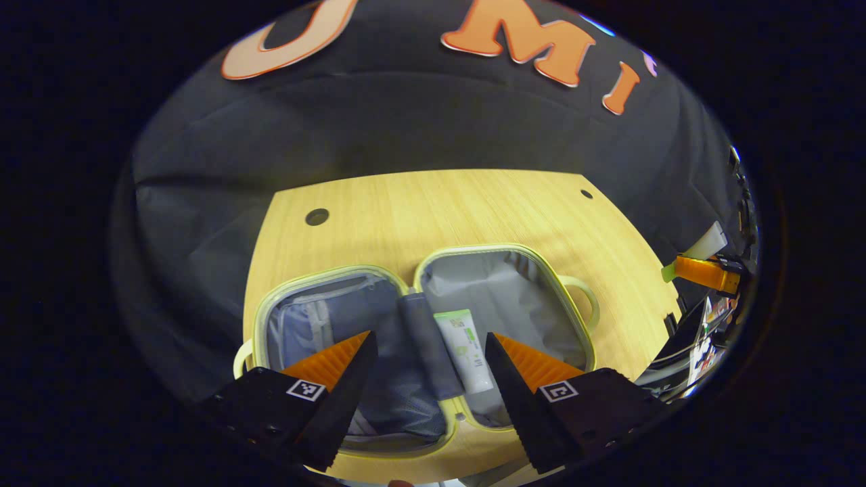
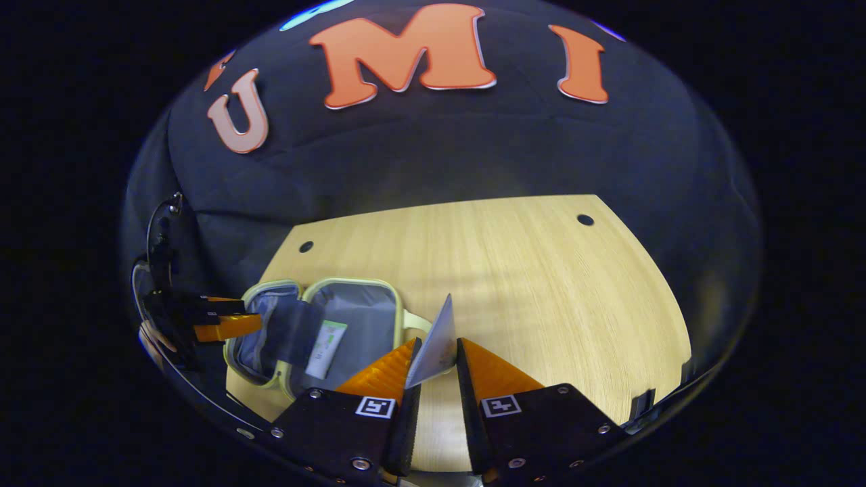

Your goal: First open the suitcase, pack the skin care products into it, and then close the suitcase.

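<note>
Left tongs [image 1: 428, 341] spread wide, nothing between the fingers, hovering just above the open suitcase [image 1: 419, 338]. Suitcase lies flat on the wooden bench [image 1: 440, 203], both halves splayed, pale green rim, grey lining. Between and just beyond the left fingertips: dark hinge strip down the middle, and a white skin care tube [image 1: 464, 350] with green print lying in the half on the right of the tongs, right beside that strip. Handle sticks out on the far right side of that half. Half on the left of the tongs has a zipped mesh pocket.

Right tongs [image 2: 436, 352] pinching a thin flat grey sachet [image 2: 433, 341], held upright on edge, tip poking up past the fingertips, above bare bench. Left of the right tongs: the open suitcase with the tube inside. Farther left, the other tongs over the suitcase's far half.
</note>
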Demonstrator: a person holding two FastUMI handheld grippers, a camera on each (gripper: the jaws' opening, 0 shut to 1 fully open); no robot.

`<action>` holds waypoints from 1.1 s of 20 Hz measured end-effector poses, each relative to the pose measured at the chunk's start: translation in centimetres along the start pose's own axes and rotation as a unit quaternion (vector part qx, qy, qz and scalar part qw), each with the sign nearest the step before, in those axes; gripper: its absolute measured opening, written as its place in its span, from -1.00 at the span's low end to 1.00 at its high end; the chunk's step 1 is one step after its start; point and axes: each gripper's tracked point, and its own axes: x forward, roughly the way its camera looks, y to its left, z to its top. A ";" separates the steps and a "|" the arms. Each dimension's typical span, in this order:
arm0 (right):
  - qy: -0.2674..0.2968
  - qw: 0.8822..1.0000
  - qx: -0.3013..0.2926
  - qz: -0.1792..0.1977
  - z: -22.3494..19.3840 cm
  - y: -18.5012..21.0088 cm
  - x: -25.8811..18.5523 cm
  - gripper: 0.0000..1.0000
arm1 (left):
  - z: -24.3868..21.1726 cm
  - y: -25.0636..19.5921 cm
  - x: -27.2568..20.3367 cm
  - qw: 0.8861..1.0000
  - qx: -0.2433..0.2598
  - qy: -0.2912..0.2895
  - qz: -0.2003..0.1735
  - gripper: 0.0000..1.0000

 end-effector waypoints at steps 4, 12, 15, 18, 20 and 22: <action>0.020 0.997 -0.022 0.066 0.9 6.9 0.1 -0.35 | 0.1 5.5 -2.8 0.998 -0.019 -0.034 0.045 0.97; 0.184 0.974 -0.046 0.126 -6.0 12.7 4.4 -0.35 | -2.2 13.9 -8.2 0.986 -0.065 -0.088 0.122 0.97; 0.218 0.968 -0.048 0.116 -7.6 12.6 6.0 -0.36 | -4.1 16.5 -9.7 0.980 -0.083 -0.095 0.153 0.97; 0.241 0.965 -0.050 0.097 -9.5 12.5 8.1 -0.35 | -5.3 18.4 -11.0 0.974 -0.104 -0.099 0.175 0.97; 0.248 0.964 -0.047 0.090 -9.8 12.5 8.6 -0.34 | -6.3 18.9 -11.4 0.972 -0.117 -0.097 0.180 0.96; 0.240 0.966 -0.043 0.089 -9.2 12.5 8.5 -0.19 | -7.5 19.4 -11.8 0.971 -0.127 -0.091 0.182 0.97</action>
